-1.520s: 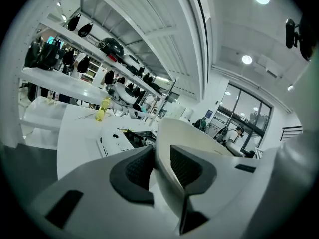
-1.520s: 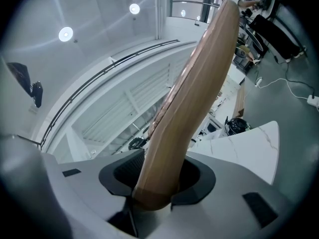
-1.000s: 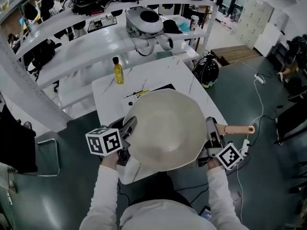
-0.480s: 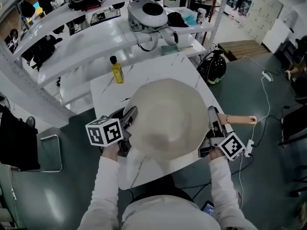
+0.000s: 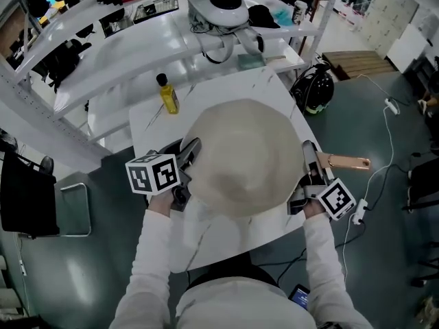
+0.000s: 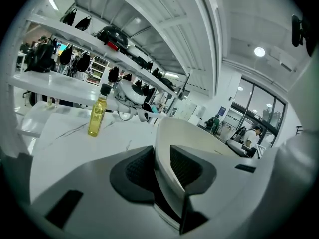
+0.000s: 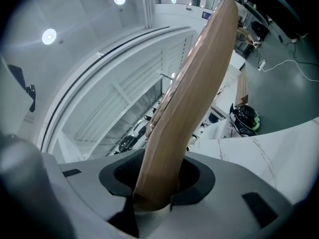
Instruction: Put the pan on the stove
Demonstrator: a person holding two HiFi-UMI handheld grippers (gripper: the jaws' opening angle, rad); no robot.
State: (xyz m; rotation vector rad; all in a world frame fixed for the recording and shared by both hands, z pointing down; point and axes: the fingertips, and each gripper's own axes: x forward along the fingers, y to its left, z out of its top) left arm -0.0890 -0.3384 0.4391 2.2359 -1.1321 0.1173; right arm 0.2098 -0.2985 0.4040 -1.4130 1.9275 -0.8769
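Observation:
A large cream pan (image 5: 240,157) hangs over the white table (image 5: 154,125), its pale round body facing the head camera and hiding the stove beneath. My left gripper (image 5: 188,157) is shut on the pan's left rim (image 6: 164,148), which stands between the black pads (image 6: 134,171). My right gripper (image 5: 309,164) is shut on the wooden handle (image 5: 348,162), which sticks out to the right. In the right gripper view the handle (image 7: 194,83) rises from between the pads (image 7: 192,178), and my right gripper (image 7: 157,183) holds its base.
A yellow bottle (image 5: 168,96) stands at the table's far left, also in the left gripper view (image 6: 97,116). White shelves (image 5: 137,43) behind carry a white domed device (image 5: 223,5). A black helmet (image 5: 315,91), cables and a power strip (image 5: 358,211) lie on the floor right; a chair (image 5: 68,211) stands left.
The pan, held by both grippers, has moved farther over the table and now covers the black stove top that showed beyond it a second ago.

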